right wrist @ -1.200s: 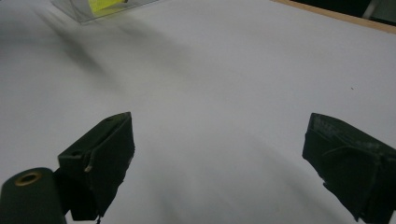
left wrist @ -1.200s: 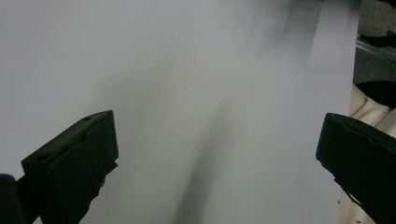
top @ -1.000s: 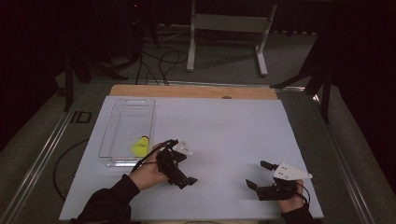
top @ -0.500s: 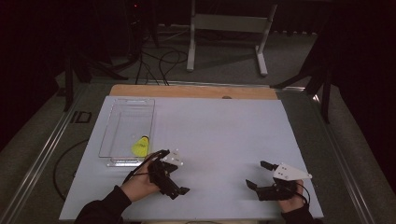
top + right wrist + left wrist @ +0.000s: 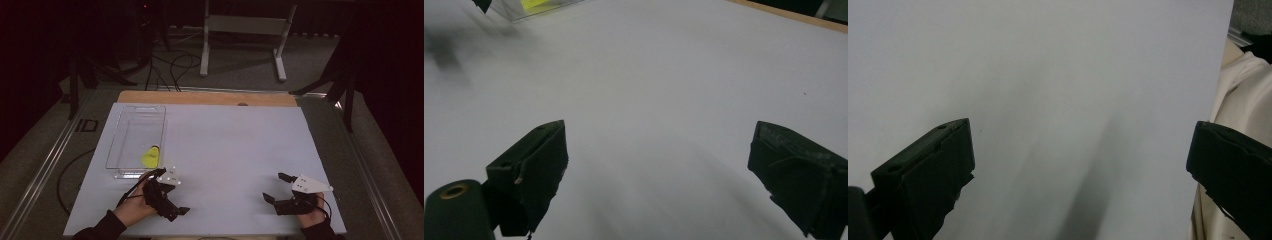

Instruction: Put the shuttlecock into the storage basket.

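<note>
From the high view I've got the white table sheet (image 5: 235, 145) w/ both grippers low at the near edge. Left gripper (image 5: 172, 202) sits near the front-left, just in front of the clear plastic bin (image 5: 127, 131), apart from it. Left hand (image 5: 134, 207) wraps the body, cable looping off to the left side. Its grey plate points twd the bin, the jaws twd the near edge and to the right.

Left gripper view: the two black jaws are spread wide, nothing btwn them, just bare white sheet. A cream-coloured fabric (image 5: 1235, 100) shows at the right edge of that view, past the sheet's border; can't tell what it is.

Right gripper (image 5: 274, 187) is at the front-right, well apart from the left one. Right hand (image 5: 311, 216) holds it from below, grey plate on top. In the right gripper view its jaws also stand spread wide, empty, white sheet under them. Far up-left in that view I see a corner of the bin w/ some yellow in it.

The yellow shuttlecock (image 5: 151, 157) lies inside the bin, at its near end, toward the right wall. Rest of the bin looks bare. Neither gripper touches bin or shuttlecock.

Beyond the table: a wooden strip (image 5: 210, 98) along the far edge, a white metal stand (image 5: 245, 30) on the floor, cables (image 5: 172, 65) on the carpet.
</note>
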